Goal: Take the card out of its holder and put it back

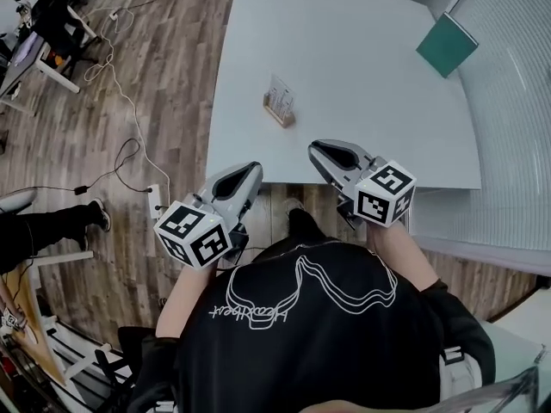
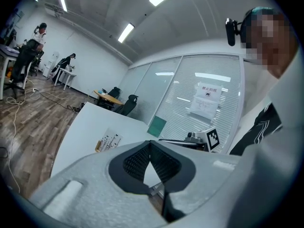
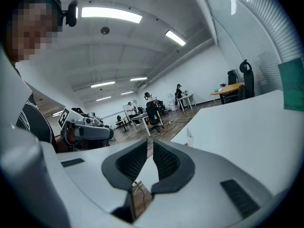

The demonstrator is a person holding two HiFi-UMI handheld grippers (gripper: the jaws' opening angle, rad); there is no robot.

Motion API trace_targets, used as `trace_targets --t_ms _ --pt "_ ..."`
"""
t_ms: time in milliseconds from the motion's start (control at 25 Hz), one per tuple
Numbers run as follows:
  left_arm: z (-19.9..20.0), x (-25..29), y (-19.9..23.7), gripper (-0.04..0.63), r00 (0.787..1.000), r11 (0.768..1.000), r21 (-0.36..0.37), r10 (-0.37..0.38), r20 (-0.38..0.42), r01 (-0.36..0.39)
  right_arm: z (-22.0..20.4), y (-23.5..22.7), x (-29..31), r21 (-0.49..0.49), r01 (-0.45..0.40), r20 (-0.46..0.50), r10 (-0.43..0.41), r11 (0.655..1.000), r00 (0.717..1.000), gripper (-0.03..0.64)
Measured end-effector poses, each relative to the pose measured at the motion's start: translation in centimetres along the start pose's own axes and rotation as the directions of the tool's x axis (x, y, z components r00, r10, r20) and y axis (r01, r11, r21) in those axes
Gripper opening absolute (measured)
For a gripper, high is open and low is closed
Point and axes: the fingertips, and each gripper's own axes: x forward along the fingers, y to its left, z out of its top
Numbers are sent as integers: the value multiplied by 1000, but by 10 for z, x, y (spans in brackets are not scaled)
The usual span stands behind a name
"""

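Observation:
A white card (image 1: pixel 281 93) stands upright in a small wooden holder (image 1: pixel 277 114) on the white table (image 1: pixel 362 76), a little left of its middle. Both grippers hover at the table's near edge, short of the holder. My left gripper (image 1: pixel 251 172) has its jaws closed tip to tip with nothing between them (image 2: pixel 150 142). My right gripper (image 1: pixel 318 151) has its jaws a narrow gap apart and empty (image 3: pixel 150 145). The card (image 2: pixel 111 139) appears ahead and to the left in the left gripper view. In the right gripper view the card (image 3: pixel 190 136) is small and far.
A green booklet (image 1: pixel 447 44) lies at the table's far right corner. A glass wall with blinds (image 1: pixel 516 101) runs along the right. Cables and a power strip (image 1: pixel 157 201) lie on the wooden floor at left, near a seated person's legs (image 1: pixel 47 228).

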Motion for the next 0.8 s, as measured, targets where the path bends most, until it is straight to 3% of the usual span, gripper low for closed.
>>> trace_targets --t_ms 360,800 --pt "14 57 71 12 998 995 -82 58 -15 -59 6 -96 66 17 43 -70 -42 999 997 75" --pt "-21 75 134 12 991 971 -204 111 -68 -123 -42 -163 126 20 134 -145 -129 991 981 101"
